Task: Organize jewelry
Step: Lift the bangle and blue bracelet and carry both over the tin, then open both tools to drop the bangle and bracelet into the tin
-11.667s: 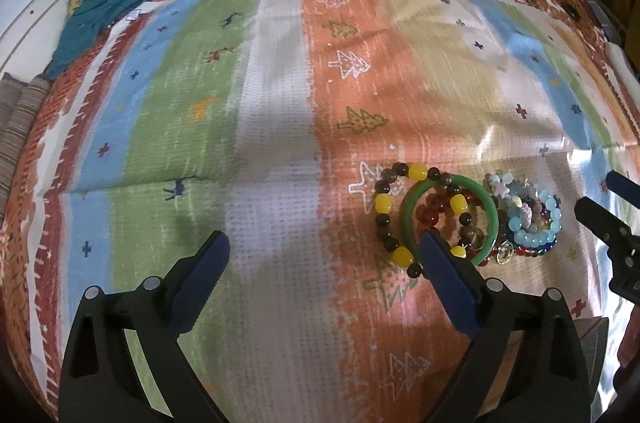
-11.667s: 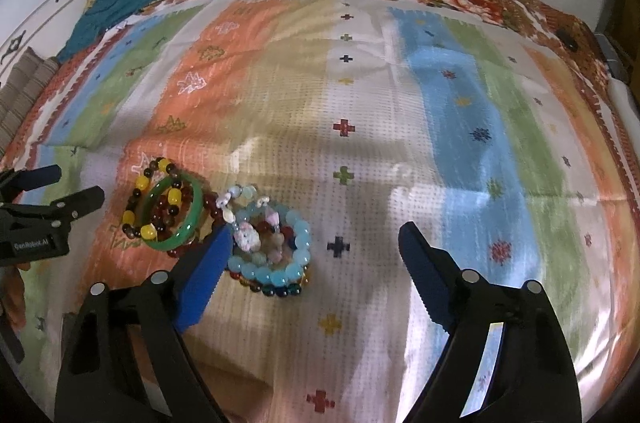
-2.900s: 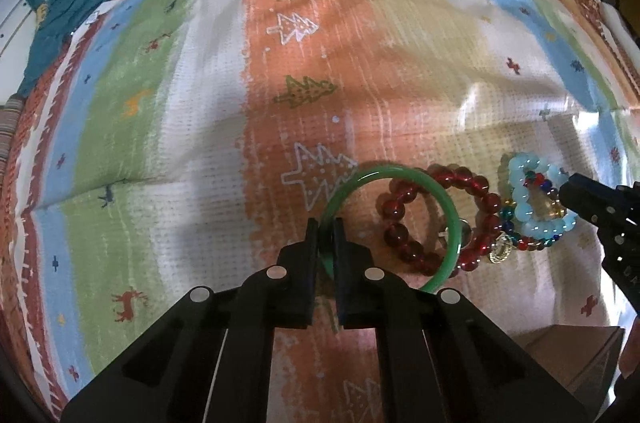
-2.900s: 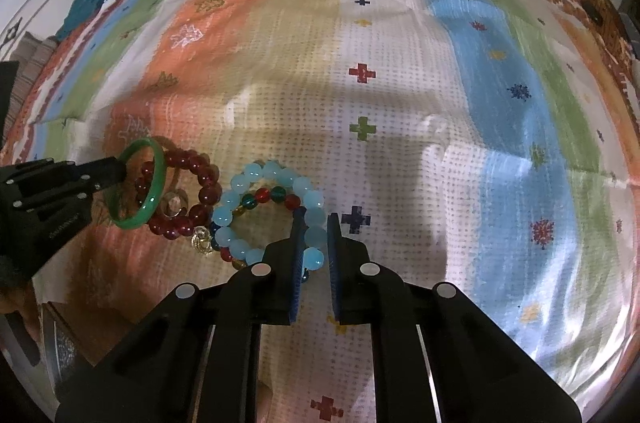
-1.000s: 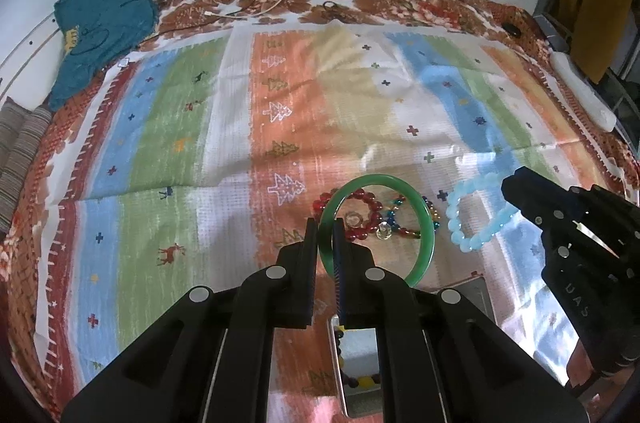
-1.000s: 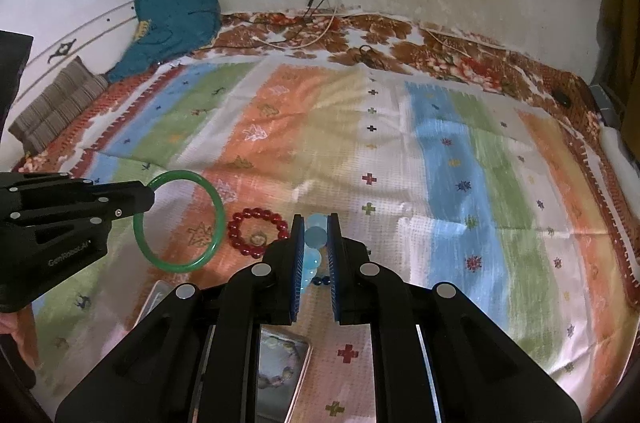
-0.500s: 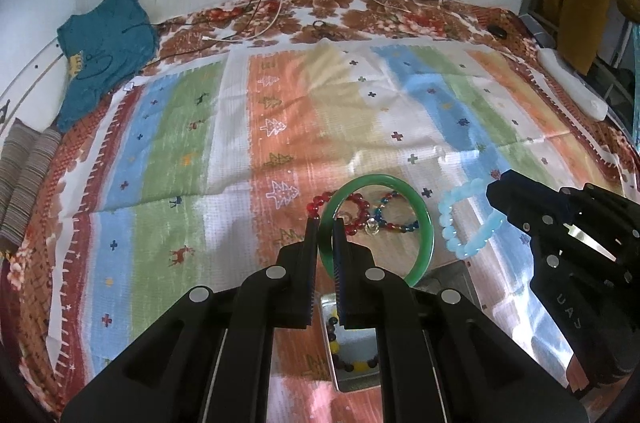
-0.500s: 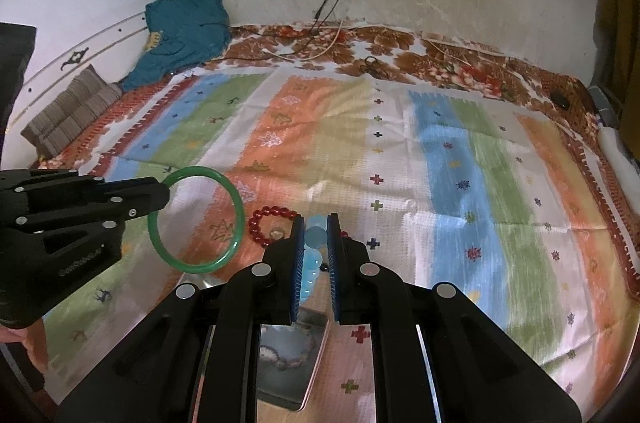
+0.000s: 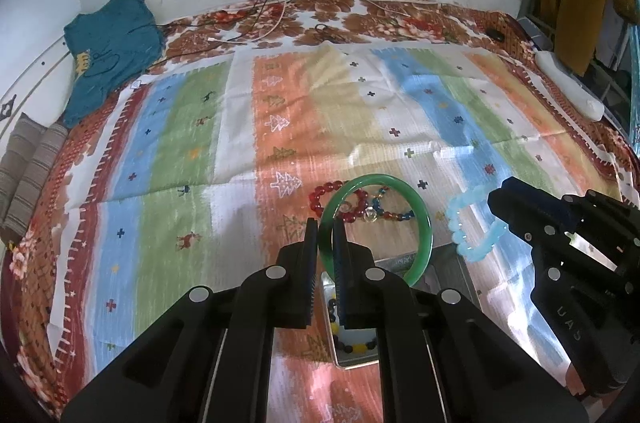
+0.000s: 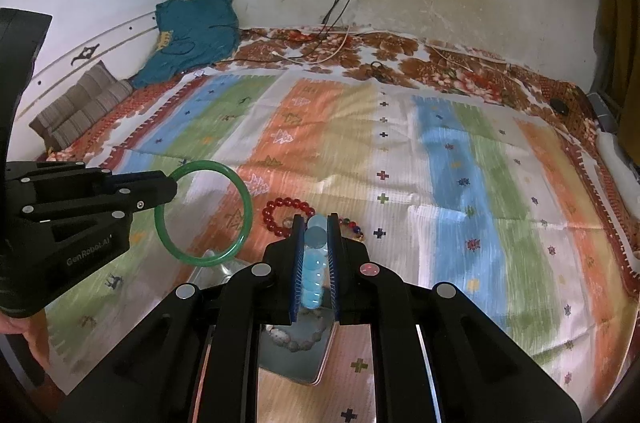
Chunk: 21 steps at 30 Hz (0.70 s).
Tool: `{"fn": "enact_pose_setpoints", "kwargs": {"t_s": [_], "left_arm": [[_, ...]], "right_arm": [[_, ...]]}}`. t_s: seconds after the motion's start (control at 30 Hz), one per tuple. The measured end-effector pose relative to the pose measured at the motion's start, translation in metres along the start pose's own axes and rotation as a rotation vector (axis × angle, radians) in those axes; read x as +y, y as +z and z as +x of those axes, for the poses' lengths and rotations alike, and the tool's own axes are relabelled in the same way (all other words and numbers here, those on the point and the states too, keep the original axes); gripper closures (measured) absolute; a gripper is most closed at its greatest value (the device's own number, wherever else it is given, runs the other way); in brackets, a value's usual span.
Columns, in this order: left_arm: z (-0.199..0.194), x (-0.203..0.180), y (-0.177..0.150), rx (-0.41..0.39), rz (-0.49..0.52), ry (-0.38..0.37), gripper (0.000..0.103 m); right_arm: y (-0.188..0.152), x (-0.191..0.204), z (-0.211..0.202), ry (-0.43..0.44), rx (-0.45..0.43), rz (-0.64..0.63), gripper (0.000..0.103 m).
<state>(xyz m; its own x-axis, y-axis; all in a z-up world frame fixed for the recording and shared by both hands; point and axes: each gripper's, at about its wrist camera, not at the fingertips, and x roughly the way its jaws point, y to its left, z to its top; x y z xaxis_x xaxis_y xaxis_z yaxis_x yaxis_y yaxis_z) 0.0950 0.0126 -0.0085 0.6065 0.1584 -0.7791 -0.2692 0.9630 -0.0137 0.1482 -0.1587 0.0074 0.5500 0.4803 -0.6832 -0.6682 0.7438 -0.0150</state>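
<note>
Striped blanket [image 9: 248, 127], wide bare expanse beyond bangle [image 9: 420, 219]

Green bangle [image 9: 425, 223], pale-blue bead bracelet [image 9: 472, 247], dark-red bead bracelet [image 10: 280, 213], rainbow-striped cloth [image 9: 240, 127].

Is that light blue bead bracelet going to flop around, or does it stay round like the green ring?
Probably floppy: the light blue bead bracelet hangs pinched by the right gripper, its loop slightly bent. The green bangle keeps a perfect circle, so it looks stiff. The smooth, glossy beads might slip or swing if jolted.
</note>
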Motion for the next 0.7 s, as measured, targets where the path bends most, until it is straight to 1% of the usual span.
{"fn": "enact_pose_setpoints", "kwargs": {"t_s": [0.13, 0.57, 0.63, 0.67, 0.7], "left_arm": [[0.000, 0.000, 0.000, 0.002, 0.002, -0.001, 0.096], [-0.015, -0.007, -0.022, 0.013, 0.010, -0.008, 0.096], [-0.013, -0.008, -0.021, 0.041, -0.002, -0.040, 0.095], [-0.010, -0.007, -0.022, 0.065, -0.016, -0.061, 0.094], [-0.007, -0.006, -0.024, 0.082, -0.022, -0.063, 0.093]], "right_arm": [[-0.002, 0.002, -0.001, 0.002, 0.004, -0.004, 0.091], [-0.013, 0.010, -0.010, 0.020, 0.027, -0.006, 0.091], [-0.014, 0.010, -0.008, 0.019, 0.039, 0.004, 0.091], [-0.015, 0.009, -0.007, 0.014, 0.051, 0.011, 0.089], [-0.015, 0.008, -0.005, 0.012, 0.056, 0.015, 0.087]]}}
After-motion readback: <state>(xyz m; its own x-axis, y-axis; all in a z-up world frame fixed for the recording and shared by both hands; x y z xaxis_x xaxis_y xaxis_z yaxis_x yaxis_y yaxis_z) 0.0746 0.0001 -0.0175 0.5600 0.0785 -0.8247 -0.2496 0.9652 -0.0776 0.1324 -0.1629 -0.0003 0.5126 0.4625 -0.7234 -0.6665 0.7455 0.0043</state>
